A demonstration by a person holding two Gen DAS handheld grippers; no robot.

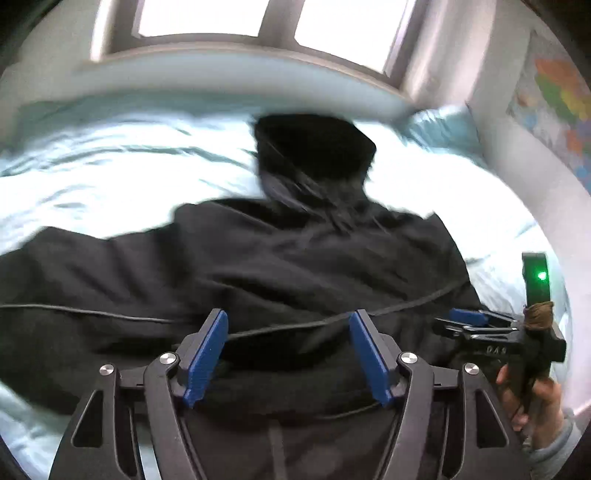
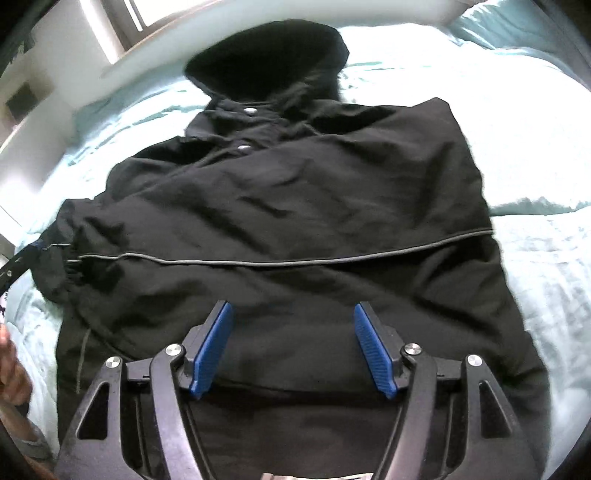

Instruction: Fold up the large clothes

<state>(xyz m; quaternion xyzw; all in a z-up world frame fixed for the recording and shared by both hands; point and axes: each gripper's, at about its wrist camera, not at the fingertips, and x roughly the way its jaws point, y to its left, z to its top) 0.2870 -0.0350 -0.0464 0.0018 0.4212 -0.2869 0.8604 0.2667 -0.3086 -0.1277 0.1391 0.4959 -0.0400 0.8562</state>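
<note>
A black jacket is laid out on a bed, hood toward the far side near the window, hem toward the cameras. Its snaps are seen at the collar, so the front is judged to face up. In the right wrist view the body is drawn into a fairly narrow block, and a cuff lies at its left edge, so the sleeves may already be turned in; this cannot be told for certain. The hood is not folded down, and no crosswise fold of the body is seen. The task is judged early to midway, with the lengthwise folds and the hood left.

The left hand-held gripper is held over the lower part of the jacket, jaws wide apart, nothing between them. The right hand-held gripper is likewise spread and empty, above the hem. In the left wrist view the right one is seen at the jacket's right edge.
</note>
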